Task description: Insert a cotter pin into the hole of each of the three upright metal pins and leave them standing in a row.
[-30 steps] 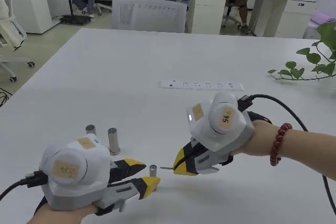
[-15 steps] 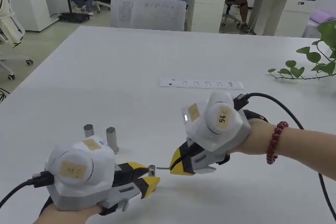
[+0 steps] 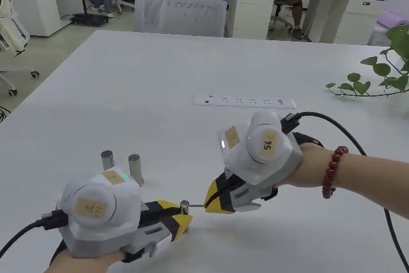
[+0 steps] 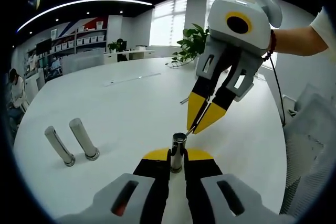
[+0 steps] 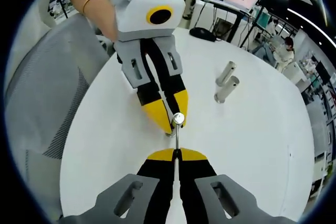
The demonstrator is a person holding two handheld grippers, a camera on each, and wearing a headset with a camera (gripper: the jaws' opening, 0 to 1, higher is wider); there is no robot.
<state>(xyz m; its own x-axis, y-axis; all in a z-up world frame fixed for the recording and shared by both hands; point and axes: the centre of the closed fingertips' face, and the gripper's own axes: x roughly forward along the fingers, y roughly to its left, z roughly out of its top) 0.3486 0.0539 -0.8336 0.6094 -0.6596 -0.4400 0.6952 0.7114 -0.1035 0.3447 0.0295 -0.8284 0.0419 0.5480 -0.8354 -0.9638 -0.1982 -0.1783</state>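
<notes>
Here, L gripper (image 3: 179, 215) on upright pin (image 4: 179, 148), R gripper (image 3: 211, 204) (cotter pin (image 5: 177, 139) held)

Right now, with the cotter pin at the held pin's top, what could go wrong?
1. The cotter pin is thin and held by one end in the right gripper; off line, it may bend or slip.
2. A sideways push could tilt the pin clamped in the left gripper.
3. The two other pins stand near that gripper; a stray swing might topple them.

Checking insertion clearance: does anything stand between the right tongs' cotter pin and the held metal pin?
Nothing visible does. The cotter pin points at the top of the metal pin in the left tongs; two other pins stand aside.
</notes>
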